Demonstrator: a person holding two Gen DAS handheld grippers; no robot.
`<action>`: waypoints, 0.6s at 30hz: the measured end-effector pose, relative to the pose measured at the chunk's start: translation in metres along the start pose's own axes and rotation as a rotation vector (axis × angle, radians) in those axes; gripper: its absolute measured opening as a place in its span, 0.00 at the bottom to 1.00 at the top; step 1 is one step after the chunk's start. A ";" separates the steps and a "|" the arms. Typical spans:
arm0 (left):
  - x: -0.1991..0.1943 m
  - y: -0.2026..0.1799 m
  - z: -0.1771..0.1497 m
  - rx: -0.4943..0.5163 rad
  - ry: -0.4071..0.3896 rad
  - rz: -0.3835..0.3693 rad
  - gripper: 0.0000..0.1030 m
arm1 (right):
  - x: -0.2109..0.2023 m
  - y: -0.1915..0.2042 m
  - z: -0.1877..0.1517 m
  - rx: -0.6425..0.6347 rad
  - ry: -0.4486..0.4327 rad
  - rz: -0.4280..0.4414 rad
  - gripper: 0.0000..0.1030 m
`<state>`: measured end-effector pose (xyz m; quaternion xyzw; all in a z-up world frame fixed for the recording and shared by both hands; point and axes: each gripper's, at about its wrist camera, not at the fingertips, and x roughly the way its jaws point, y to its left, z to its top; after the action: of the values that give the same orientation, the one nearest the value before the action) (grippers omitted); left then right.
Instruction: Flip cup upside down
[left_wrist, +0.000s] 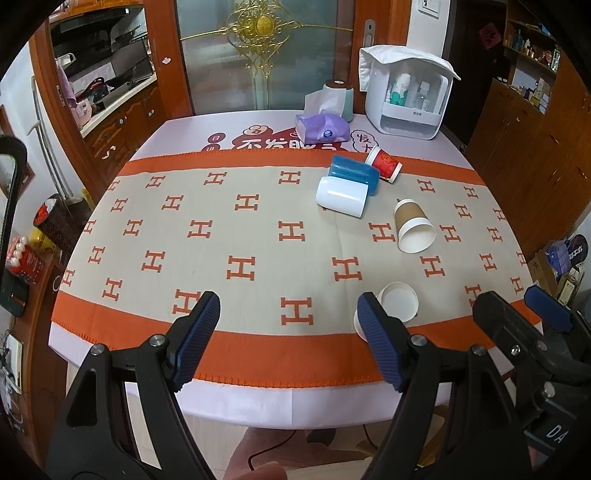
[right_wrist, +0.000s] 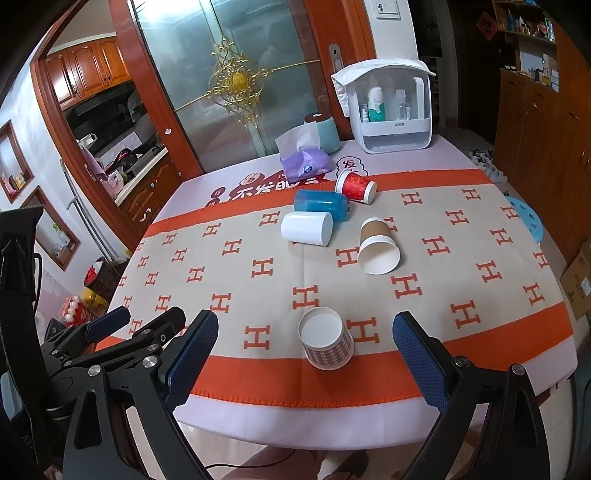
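Observation:
A checked paper cup (right_wrist: 327, 341) stands upside down, base up, on the orange band near the table's front edge; in the left wrist view (left_wrist: 399, 300) it sits just behind my left gripper's right finger. A brown-sleeved paper cup (right_wrist: 377, 246) (left_wrist: 413, 226), a white cup (right_wrist: 306, 228) (left_wrist: 342, 195), a blue cup (right_wrist: 321, 205) (left_wrist: 354, 173) and a red paper cup (right_wrist: 355, 187) (left_wrist: 384, 163) lie on their sides farther back. My left gripper (left_wrist: 288, 332) is open and empty. My right gripper (right_wrist: 304, 354) is open and empty, its fingers either side of the checked cup, apart from it.
A purple tissue pack (left_wrist: 322, 127), a teal canister (left_wrist: 340, 98) and a white storage box (left_wrist: 406, 99) stand at the table's far edge. An orange H-pattern cloth (left_wrist: 221, 236) covers the table. A blue stool (right_wrist: 526, 218) stands at the right.

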<state>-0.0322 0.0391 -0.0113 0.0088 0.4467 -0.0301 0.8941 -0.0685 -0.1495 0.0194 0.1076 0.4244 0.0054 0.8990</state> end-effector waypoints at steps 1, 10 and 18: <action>0.000 0.000 0.000 0.000 0.001 0.000 0.73 | 0.000 0.000 -0.001 0.000 0.001 0.000 0.94; 0.002 0.002 -0.005 -0.005 0.009 0.006 0.73 | 0.003 0.000 -0.003 0.001 0.008 0.003 0.94; 0.002 0.001 -0.005 -0.005 0.010 0.005 0.73 | 0.004 0.000 -0.003 0.002 0.010 0.003 0.94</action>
<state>-0.0348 0.0406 -0.0155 0.0077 0.4513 -0.0266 0.8919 -0.0683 -0.1486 0.0151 0.1091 0.4288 0.0068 0.8968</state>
